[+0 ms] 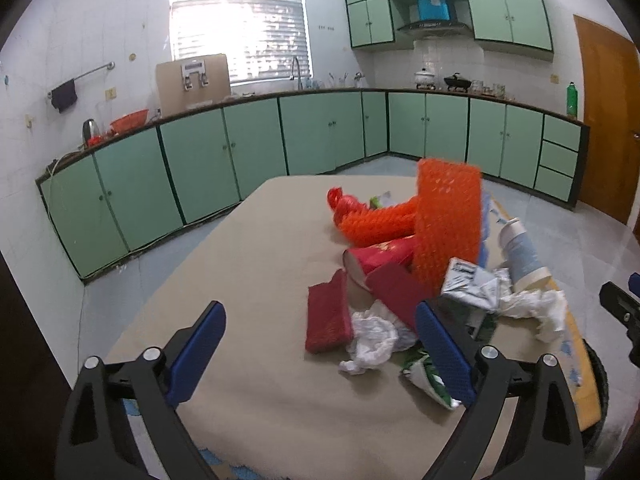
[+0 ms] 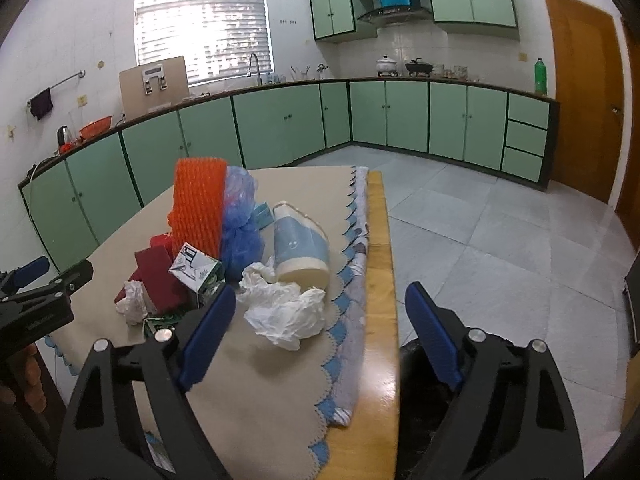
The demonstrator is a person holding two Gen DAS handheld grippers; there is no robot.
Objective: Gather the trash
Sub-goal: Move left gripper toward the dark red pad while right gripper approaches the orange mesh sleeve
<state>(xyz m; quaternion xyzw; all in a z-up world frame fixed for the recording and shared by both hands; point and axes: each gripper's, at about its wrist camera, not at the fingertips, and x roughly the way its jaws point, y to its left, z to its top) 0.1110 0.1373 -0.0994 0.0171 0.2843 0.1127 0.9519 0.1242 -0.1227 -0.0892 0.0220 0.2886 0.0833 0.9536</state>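
A pile of trash lies on the beige tablecloth: orange foam netting, red boxes, a crumpled white tissue, a silver-green carton, a pale blue cup and more white tissue. My left gripper is open above the near table, its right finger over the pile's near edge. My right gripper is open and empty, with white tissue between its fingers and the blue cup, orange netting, blue bag and carton beyond.
A dark bin stands below the wooden table edge at the right, also at the left wrist view's lower right. Green kitchen cabinets line the walls. A brown door is at the right.
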